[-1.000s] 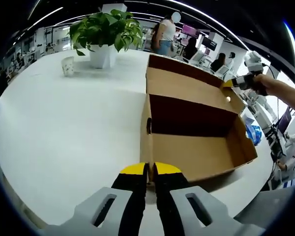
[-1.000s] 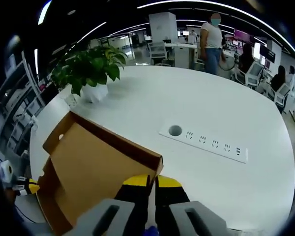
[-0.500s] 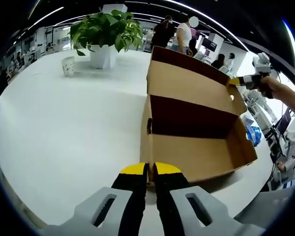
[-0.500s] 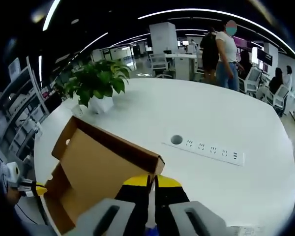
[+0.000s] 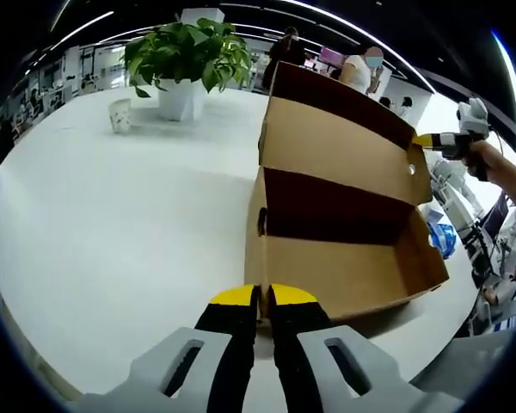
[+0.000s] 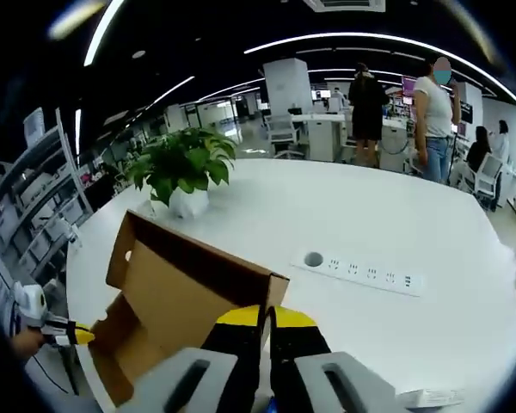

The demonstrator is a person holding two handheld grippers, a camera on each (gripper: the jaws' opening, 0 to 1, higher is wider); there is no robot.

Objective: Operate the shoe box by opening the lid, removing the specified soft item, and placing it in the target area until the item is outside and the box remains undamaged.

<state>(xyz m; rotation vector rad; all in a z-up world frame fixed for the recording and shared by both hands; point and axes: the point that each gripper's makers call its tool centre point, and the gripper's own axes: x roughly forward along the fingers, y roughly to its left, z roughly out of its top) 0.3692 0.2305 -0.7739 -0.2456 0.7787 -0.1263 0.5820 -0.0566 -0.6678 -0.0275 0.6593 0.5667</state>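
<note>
The broad white oval table [image 5: 112, 215] takes up the lower left of the left gripper view and most of the centre and right of the right gripper view. On it stands the brown cardboard shoe box [image 5: 344, 258], open, running from lower centre up toward the right of the left gripper view. Its hinged cardboard lid [image 5: 335, 138] is raised steeply above the far long wall, at upper centre of that view.

My left tool [image 5: 262, 297], at bottom centre of its view, has its yellow-tipped jaws closed on the box's near corner edge, pinning the box in place. My right tool [image 6: 264, 316] is closed on the lid's free corner, with the lid's brown underside spreading to the lower left of the right gripper view. It also shows at the far right of the left gripper view.

The box interior looks bare where I can see it. I cannot make out the soft item; the floor under the far wall lies in shadow.

The box's long axis runs away from my left tool toward the right. I judge the left tool nearer the opening, so it would reach in while the right holds the lid.

A green leafy plant in a white pot [image 5: 185, 64] sits at upper left.
</note>
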